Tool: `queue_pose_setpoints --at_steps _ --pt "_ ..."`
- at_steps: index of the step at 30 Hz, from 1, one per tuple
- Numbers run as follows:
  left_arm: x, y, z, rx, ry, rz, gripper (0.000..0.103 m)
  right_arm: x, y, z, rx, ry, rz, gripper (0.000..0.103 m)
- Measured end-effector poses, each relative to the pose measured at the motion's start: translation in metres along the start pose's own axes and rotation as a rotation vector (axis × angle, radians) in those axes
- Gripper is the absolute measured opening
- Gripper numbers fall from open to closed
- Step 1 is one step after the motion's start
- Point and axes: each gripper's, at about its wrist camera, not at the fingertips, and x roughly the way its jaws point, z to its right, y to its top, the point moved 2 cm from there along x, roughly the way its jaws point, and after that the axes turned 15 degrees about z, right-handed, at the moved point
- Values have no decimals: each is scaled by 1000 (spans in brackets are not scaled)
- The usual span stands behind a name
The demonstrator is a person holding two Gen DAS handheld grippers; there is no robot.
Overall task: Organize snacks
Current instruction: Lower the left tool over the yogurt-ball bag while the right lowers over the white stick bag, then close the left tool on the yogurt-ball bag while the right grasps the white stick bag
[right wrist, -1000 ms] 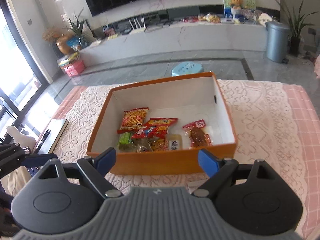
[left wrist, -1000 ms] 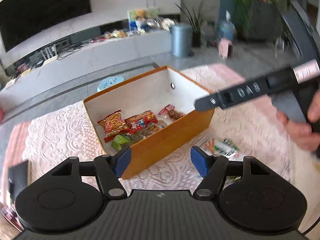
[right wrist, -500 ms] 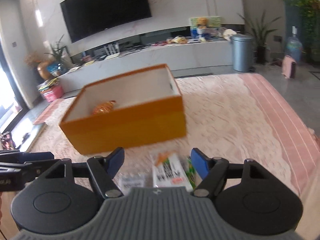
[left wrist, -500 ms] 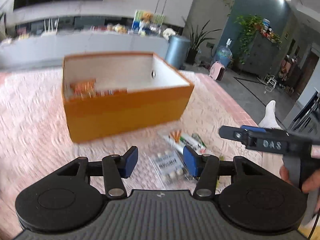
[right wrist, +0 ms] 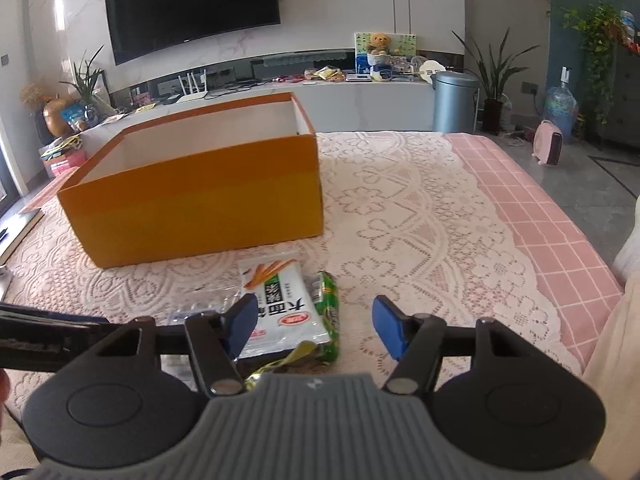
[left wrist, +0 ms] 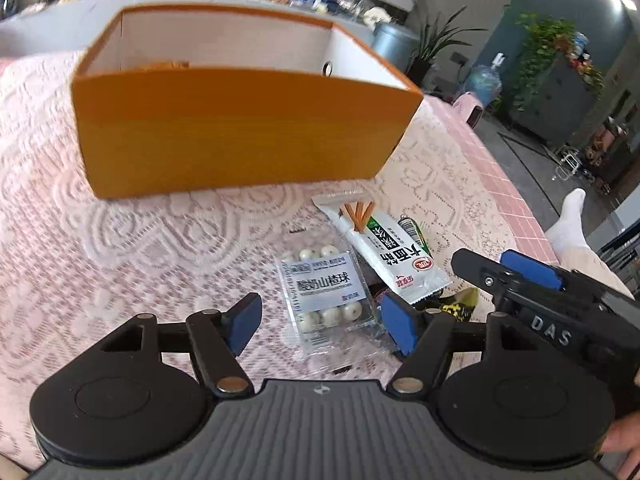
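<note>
Blue-padded, the left gripper (left wrist: 320, 322) stood with jaws apart after just widening, low over a clear packet of white balls (left wrist: 326, 294) lying flat on the lace tablecloth (left wrist: 120, 240); packet seen between the two pads, right pad at the packet's edge, contact impossible to judge, nothing clamped. Just right of that, a white snack packet (left wrist: 384, 246) with orange sticks printed on it, lying slantwise and overlapping the clear one's far corner. Beneath its right side, a green packet (left wrist: 414, 232), mostly covered, and a yellow-black wrapper (left wrist: 460, 304) poking out at the near end. Further right, the right gripper (right wrist: 314, 322), jaws apart after just narrowing, held low above the same heap: white packet (right wrist: 284, 308) by the left pad, green packet (right wrist: 330, 308) between the pads, neither pressed by either pad. From the left wrist view, seen as a black bar with a blue pad (left wrist: 528, 270) just right of the heap. Beyond the heap, near but not touching, an orange box (left wrist: 240, 124) with white inner walls, open-topped, standing upright on the cloth; inside, only an orange-brown scrap (left wrist: 164, 66) showing over the near wall, the rest hidden. Beyond the table, a grey bin (right wrist: 454, 102) on the floor and a black screen (right wrist: 192, 4) on the wall.
</note>
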Motion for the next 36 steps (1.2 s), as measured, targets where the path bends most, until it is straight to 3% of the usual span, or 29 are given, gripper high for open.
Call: queue_pose_setpoints --at_steps 10,17,23,36 --pt "37 -5 9 -46 60 -64 81 13 -3 8 -5 -19 8 63" --pt "52 -8 17 -8 107 -91 84 21 -5 12 15 -19 -10 62" --pt "61 -6 25 45 111 -97 71 23 -8 7 -8 -17 -19 63" --pt "29 0 -19 77 143 -59 68 34 -13 -28 -157 47 -29 63"
